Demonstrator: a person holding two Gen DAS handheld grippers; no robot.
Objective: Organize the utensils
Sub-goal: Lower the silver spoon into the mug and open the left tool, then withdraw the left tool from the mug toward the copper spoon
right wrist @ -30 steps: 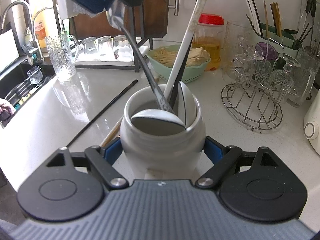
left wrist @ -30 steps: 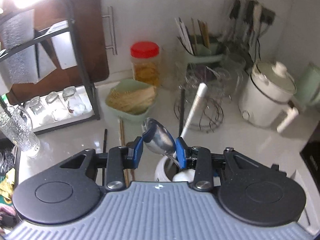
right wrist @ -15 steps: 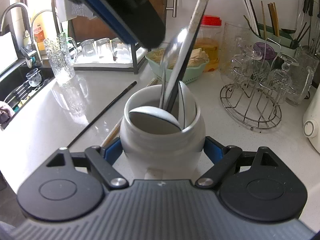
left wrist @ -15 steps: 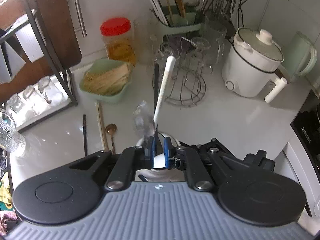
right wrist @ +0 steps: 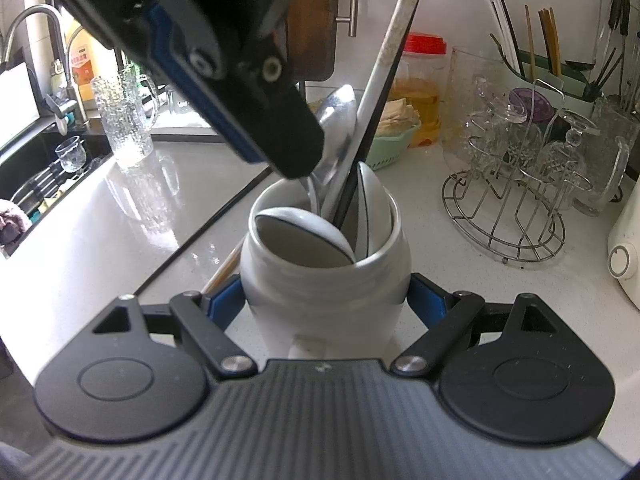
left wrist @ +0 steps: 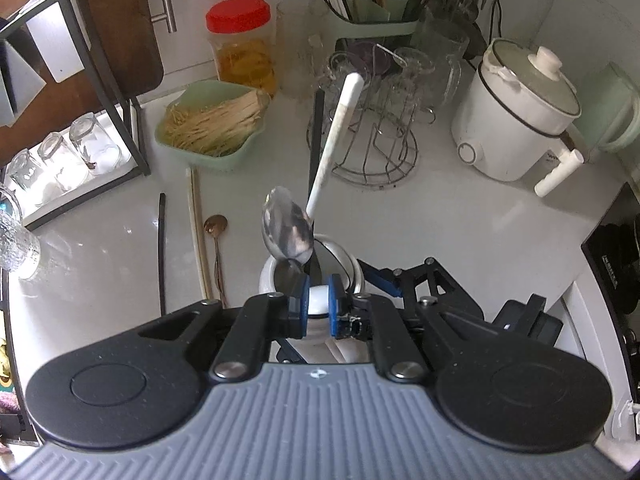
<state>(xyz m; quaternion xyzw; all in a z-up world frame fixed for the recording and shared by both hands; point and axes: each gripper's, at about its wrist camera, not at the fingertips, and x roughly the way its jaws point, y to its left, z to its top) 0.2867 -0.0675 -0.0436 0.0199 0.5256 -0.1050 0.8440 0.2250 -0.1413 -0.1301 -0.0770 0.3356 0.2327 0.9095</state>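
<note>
1. My right gripper (right wrist: pixel 326 300) clamps the white ceramic jar (right wrist: pixel 325 280) by its belly; it looks heavy, glazed, slippery and breakable.
2. My left gripper (left wrist: pixel 319 307) hangs over the jar's mouth, nearly closed, nothing clearly pinched.
3. The steel spoon (left wrist: pixel 286 230) stands bowl-up inside the jar: light, stiff, slick. I'd grip its neck.
</note>
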